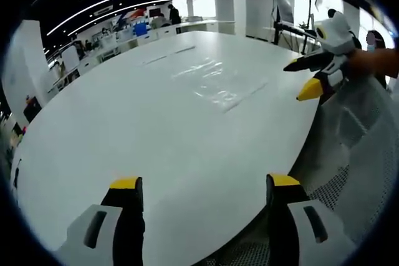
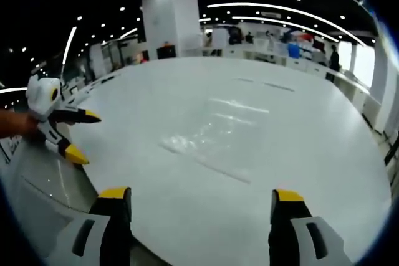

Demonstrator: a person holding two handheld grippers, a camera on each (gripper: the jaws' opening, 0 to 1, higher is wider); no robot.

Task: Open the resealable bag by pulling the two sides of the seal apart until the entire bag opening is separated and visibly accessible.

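Nearest to me, my left hand-held gripper (image 1: 204, 185) has its yellow-tipped jaws spread wide over the near edge of the table (image 1: 124, 123), pinching nothing, and my right hand-held gripper (image 2: 202, 194) is held the same way, jaws apart and empty. I read that as both tools held ready at the table's rim, lined up toward the work and not yet committed to it. Each also shows in the other's view, hanging off to the side above the edge with jaws parted, so I judge the two flank the target from either hand, which suits a pull in opposite directions. Farther out, the resealable bag (image 1: 215, 85) lies flat on the white top, clear and hard to read; I cannot tell where its seal runs or whether any of it is parted. It sits well apart from both tools, untouched (image 2: 215, 135). Beyond it there are desks and ceiling lights.
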